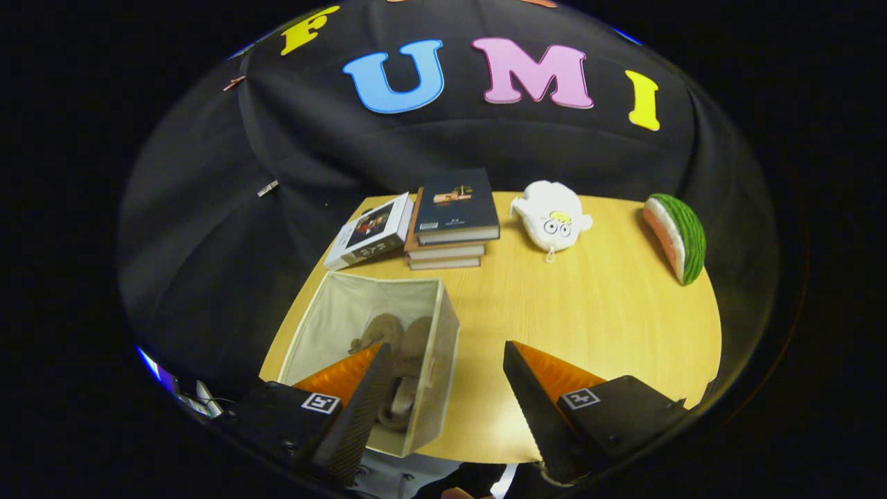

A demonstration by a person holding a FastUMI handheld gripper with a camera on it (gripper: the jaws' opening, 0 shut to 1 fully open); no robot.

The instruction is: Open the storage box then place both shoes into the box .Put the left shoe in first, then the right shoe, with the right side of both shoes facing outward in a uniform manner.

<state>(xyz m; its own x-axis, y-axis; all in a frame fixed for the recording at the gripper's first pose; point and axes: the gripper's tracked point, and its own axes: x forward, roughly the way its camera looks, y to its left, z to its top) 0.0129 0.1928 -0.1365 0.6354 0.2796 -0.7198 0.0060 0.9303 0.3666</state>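
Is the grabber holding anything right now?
No, nothing. The gripper is open over the table, and both shoes lie inside the box.

Cloth-lined storage box (pixel 429 326) holds suede-like shoes (pixel 402 339) on a smooth wood-grain table (pixel 596 305).

gripper (pixel 443 378): one handheld two-finger unit, seen from its own camera looking forward along the fingers. fingers (pixel 364 409): two, spread wide apart, nothing held or touched between them. left finger: angled inward toward its tip, ribbed pad face turned to the gap. right finger: mirrors it, tip angled inward, flat inner face turned to the gap. mounts: each finger sits on a dark block carrying a small square printed marker on top. pose: raised, tilted downward, both tips level with each other. hand holding the unit: hidden behind the camera.
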